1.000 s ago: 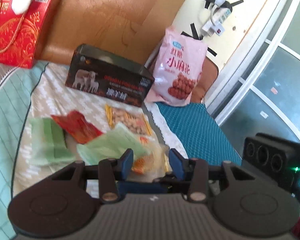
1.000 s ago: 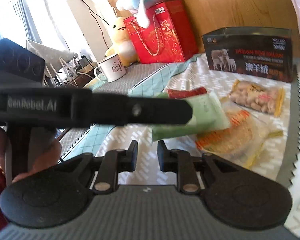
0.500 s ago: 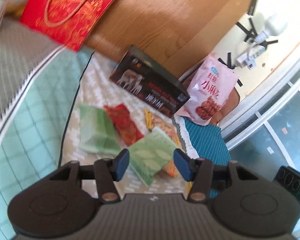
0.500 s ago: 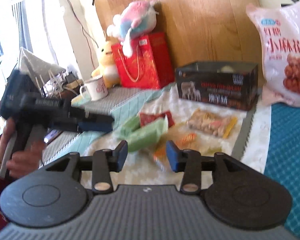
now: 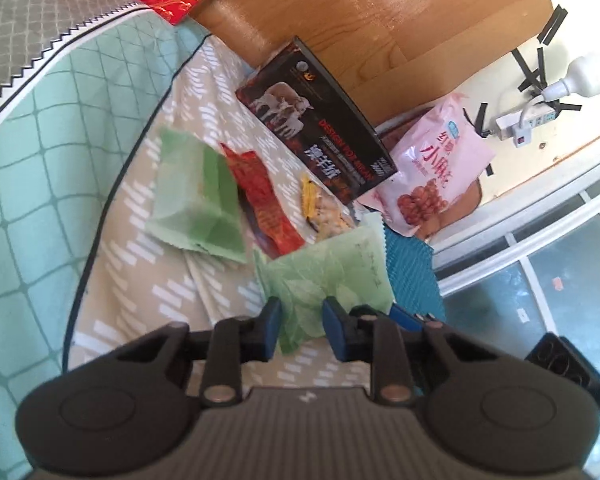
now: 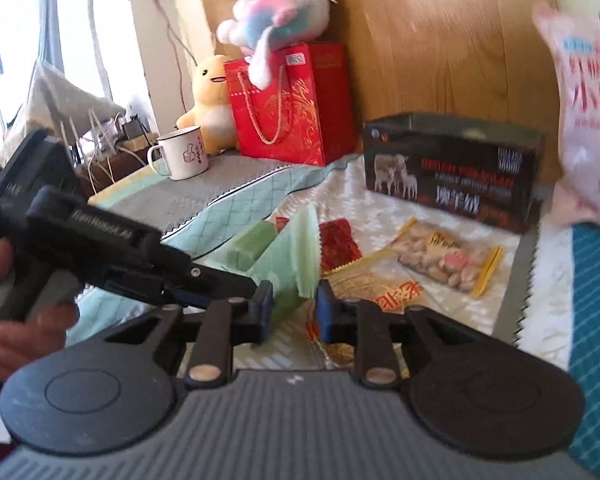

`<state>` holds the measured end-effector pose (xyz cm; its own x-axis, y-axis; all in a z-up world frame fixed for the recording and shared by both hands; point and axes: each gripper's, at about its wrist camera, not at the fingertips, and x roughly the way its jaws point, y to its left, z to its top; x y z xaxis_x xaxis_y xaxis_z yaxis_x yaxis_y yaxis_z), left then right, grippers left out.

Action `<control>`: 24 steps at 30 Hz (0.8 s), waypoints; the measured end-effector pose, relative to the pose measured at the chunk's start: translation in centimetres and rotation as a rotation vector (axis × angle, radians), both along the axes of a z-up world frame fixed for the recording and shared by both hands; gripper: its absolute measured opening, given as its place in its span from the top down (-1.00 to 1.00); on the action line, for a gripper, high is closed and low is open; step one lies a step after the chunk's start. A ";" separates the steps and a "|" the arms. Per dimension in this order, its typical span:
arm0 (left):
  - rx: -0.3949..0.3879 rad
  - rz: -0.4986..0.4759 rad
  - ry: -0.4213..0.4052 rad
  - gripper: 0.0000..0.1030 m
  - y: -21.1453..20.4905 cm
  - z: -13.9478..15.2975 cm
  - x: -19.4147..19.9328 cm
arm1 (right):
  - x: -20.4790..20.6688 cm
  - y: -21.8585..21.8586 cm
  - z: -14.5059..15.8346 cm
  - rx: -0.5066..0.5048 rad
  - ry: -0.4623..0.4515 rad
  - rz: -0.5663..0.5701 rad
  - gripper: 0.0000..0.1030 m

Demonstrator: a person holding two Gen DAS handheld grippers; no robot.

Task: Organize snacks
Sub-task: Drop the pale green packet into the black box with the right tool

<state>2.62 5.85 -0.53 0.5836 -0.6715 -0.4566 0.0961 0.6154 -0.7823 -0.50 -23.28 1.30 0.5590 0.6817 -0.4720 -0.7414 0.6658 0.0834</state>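
Snack packets [image 5: 260, 200] before dark box [image 5: 320, 128], left tool [image 5: 302, 330] straddling green packet [image 5: 328, 280] unclenched, right tool [image 6: 294, 312] released.

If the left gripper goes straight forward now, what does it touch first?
Most likely the pale green packet: its near corner already lies between the left gripper's open jaws, though depth is unclear.

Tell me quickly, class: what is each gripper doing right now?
Left gripper: open, its fingers either side of the pale green snack packet, not clamped.
Right gripper: open, holding nothing.
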 end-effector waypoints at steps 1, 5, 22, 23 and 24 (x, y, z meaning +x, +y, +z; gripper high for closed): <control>0.005 -0.005 -0.010 0.56 -0.1 0.3 0.0 | -0.2 0.0 0.3 -0.003 -0.020 -0.001 0.51; 0.051 -0.015 -0.077 0.56 -0.7 2.4 0.3 | 0.1 -0.3 1.6 0.037 -0.046 -0.021 0.50; 0.140 -0.021 -0.248 0.54 -6.7 9.5 15.8 | 12.7 -2.6 6.2 0.179 -0.139 -0.222 0.51; 0.149 -0.019 -0.252 0.54 -7.3 9.5 16.7 | 13.5 -2.7 6.1 0.181 -0.138 -0.235 0.51; 0.160 -0.018 -0.254 0.54 -7.8 9.4 17.6 | 14.5 -2.8 6.0 0.182 -0.139 -0.251 0.51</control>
